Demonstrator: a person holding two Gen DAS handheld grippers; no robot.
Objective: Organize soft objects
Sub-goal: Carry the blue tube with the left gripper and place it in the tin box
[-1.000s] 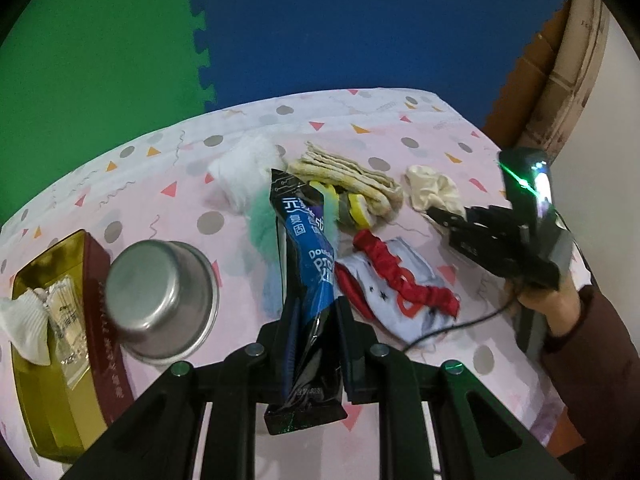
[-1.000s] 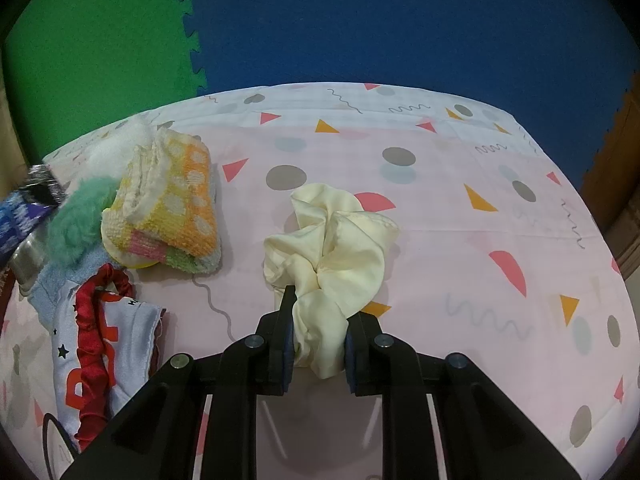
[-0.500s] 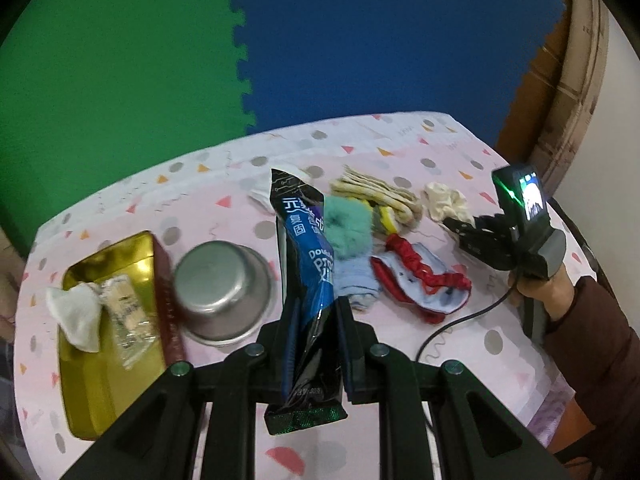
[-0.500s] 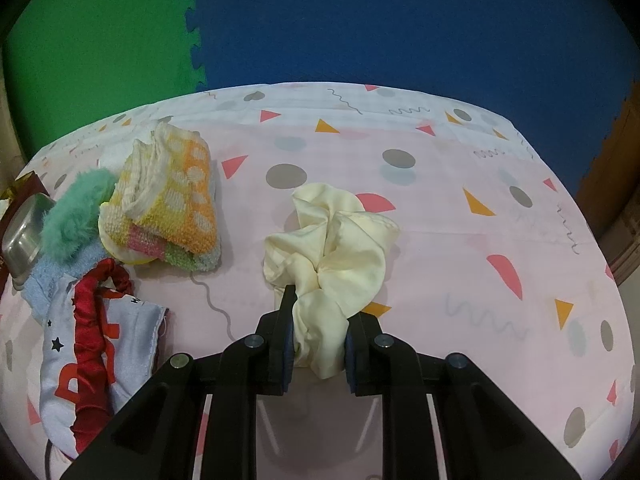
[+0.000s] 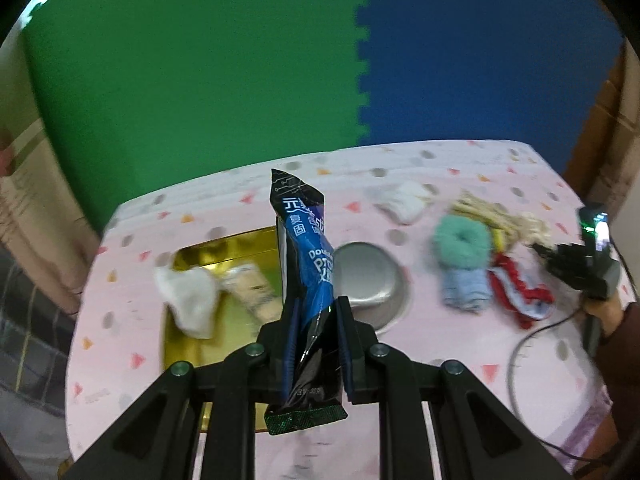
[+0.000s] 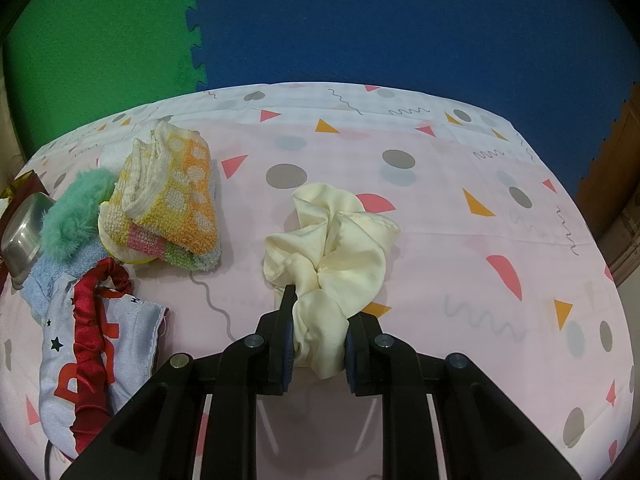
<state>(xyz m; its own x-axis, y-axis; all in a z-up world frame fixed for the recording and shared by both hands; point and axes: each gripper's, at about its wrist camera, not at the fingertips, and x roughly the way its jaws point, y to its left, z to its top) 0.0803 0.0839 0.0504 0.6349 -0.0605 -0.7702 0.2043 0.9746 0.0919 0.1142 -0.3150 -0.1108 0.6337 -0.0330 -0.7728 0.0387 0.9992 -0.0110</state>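
Observation:
My left gripper [image 5: 316, 312] is shut on a blue and black snack packet [image 5: 306, 264], held upright in the air over the gold tin [image 5: 180, 344] and the steel bowl [image 5: 366, 276]. The tin holds a white cloth [image 5: 188, 296] and a pale sachet [image 5: 254, 288]. My right gripper [image 6: 318, 322] is shut on a cream satin scrunchie [image 6: 340, 240] that rests on the pink tablecloth [image 6: 460, 208]. To its left lie a yellow-orange dotted towel [image 6: 172, 196], a green fuzzy scrunchie [image 6: 74, 214], a red scrunchie [image 6: 92, 340] on a pale blue cloth [image 6: 132, 332], and a blue sock [image 6: 52, 276].
The other gripper [image 5: 580, 264] and the hand holding it show at the right of the left wrist view, with a black cable [image 5: 532, 340] trailing over the table. A small white cloth [image 5: 402, 200] lies near the far edge. Green and blue foam mats stand behind the table.
My left gripper has carried the packet leftward and upward, from above the soft pile to above the tin and bowl. The right gripper and its scrunchie have not moved.

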